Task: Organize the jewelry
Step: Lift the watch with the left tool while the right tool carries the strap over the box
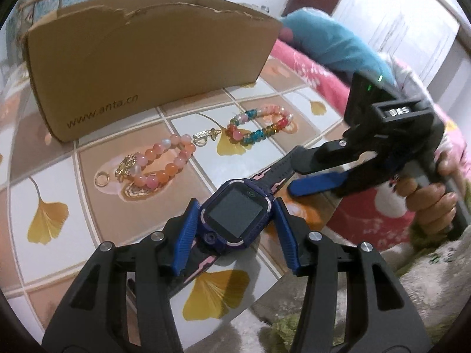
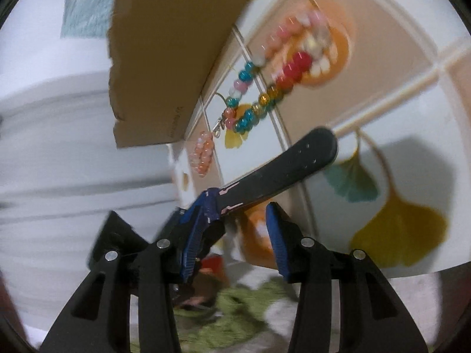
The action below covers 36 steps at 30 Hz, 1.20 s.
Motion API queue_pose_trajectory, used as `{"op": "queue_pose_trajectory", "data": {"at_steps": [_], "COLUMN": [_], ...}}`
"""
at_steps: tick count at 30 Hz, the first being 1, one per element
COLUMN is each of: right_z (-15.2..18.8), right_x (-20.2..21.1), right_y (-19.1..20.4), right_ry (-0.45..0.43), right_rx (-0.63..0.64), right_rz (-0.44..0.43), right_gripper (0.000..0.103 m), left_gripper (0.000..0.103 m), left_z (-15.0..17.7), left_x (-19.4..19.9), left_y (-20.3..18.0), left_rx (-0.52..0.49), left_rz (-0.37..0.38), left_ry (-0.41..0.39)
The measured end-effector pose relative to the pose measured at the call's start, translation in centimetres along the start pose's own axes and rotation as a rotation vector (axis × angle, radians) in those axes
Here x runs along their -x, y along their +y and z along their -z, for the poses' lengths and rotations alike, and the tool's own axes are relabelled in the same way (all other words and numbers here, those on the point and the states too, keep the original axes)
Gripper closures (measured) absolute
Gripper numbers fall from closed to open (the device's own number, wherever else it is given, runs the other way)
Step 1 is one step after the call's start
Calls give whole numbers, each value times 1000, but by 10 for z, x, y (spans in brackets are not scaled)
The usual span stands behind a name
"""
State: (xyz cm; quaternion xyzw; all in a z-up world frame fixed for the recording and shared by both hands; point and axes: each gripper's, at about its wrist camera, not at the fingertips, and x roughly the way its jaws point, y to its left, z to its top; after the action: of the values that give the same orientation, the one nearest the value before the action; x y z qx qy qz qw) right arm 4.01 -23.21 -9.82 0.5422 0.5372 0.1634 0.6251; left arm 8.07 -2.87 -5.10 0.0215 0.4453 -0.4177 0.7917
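Left hand-held gripper [image 1: 235,220]: its blue ribbed pads sit against both sides of the purple square-faced smartwatch [image 1: 235,216], gripping the case at a middling width; the watch lies on the bench [image 1: 50,176], a surface printed with beige and white tiles and yellow ginkgo leaves, near its front edge. Right hand-held gripper [image 1: 297,176]: jaws partly apart; the watch's dark strap with pink markings [image 2: 279,170] runs past its left pad in its own view, with a clear gap to the right pad; whether the left pad touches the strap I cannot tell, as that view is blurred. A person's hand [image 1: 432,203] holds its handle. Behind the watch lie a peach and pink beaded bracelet with gold charm [image 1: 156,167] and a multicoloured glass-bead bracelet [image 1: 259,126], well apart from the watch; a brown cardboard box [image 1: 141,58] stands beyond them.
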Motion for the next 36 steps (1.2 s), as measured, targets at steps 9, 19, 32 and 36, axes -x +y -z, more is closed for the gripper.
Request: {"op": "queue_pose_trajectory", "data": {"at_steps": [9,19,32,36], "right_z": [-7,-4,19,32], "right_x": [3,-1,-1,-7], "right_y": [-6,-13,76,101], "right_ry": [-100,-167,-305,-301], "right_rx": [-122,-221,252,402], "right_rz": [-39,-53,298,327], "right_gripper": [67,87,99,99], "left_gripper": [54,54,54,54], "left_z": [6,12,11,14], "left_x": [5,10,5,3], "left_y": [5,7,-16,-25], "left_rx": [-10,-42,-177,-219], "left_rz": [41,55,-62,-98], "left_ry": [-29,-58,7,9]}}
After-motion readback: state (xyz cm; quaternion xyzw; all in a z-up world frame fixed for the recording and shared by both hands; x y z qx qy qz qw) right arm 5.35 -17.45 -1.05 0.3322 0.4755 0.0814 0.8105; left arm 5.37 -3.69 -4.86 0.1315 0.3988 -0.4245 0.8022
